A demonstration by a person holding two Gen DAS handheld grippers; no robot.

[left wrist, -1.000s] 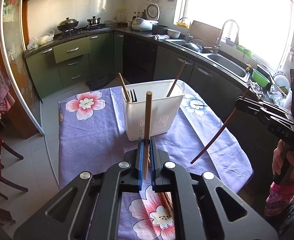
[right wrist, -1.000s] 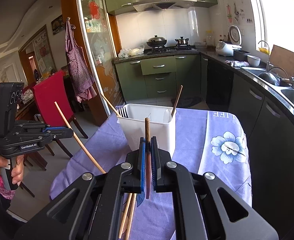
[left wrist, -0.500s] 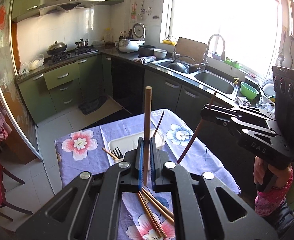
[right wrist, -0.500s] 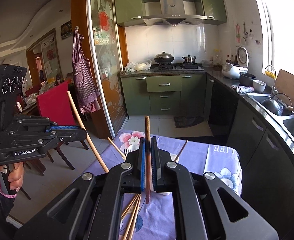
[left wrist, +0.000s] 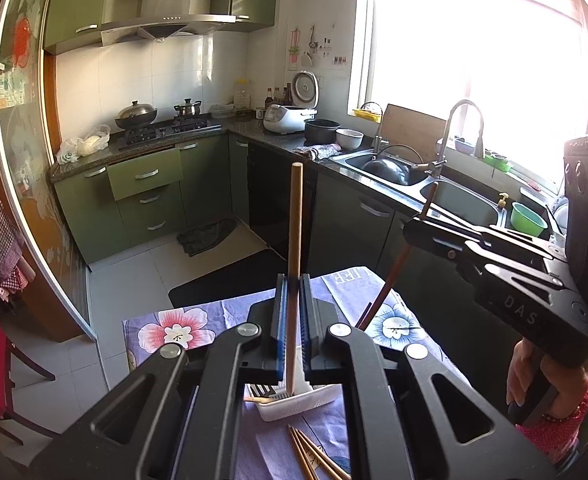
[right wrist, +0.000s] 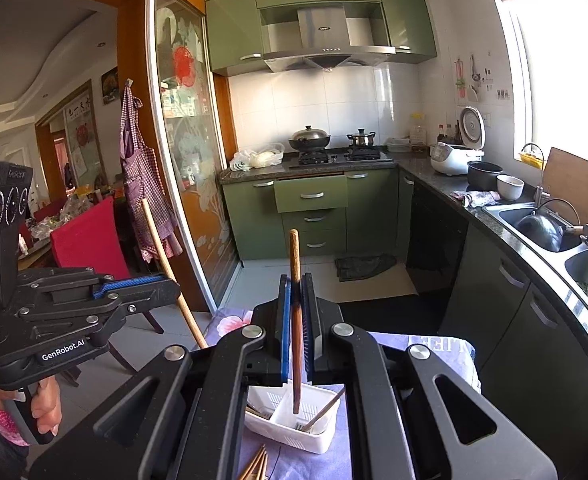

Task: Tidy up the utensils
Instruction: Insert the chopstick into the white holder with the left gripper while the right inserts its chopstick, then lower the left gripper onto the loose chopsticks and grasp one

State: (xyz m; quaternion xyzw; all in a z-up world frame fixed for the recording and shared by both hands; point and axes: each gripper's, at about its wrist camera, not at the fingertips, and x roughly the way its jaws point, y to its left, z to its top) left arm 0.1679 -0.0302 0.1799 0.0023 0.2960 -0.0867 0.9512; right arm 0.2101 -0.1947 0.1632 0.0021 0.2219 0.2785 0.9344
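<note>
My left gripper (left wrist: 292, 280) is shut on a light wooden chopstick (left wrist: 296, 216) that stands upright between its blue pads. My right gripper (right wrist: 296, 280) is shut on a darker brown chopstick (right wrist: 294, 256), also upright. Both hang well above the white utensil basket (right wrist: 289, 430), which holds a fork (left wrist: 261, 390) and a few chopsticks. In the left wrist view the right gripper (left wrist: 416, 228) shows at the right with its dark chopstick (left wrist: 394, 274) slanting down. In the right wrist view the left gripper (right wrist: 169, 284) shows at the left with its light chopstick (right wrist: 161, 240).
The basket stands on a table with a purple flowered cloth (left wrist: 173, 328). Loose chopsticks (left wrist: 314, 456) lie on the cloth in front of the basket. A sink counter (right wrist: 534, 224) runs along the right, a red chair (right wrist: 89, 236) and a glass sliding door (right wrist: 185, 200) are at the left.
Both grippers have risen with their chopsticks and tipped more level. The basket has dropped from the middle of each view to the bottom, and more of the kitchen shows.
</note>
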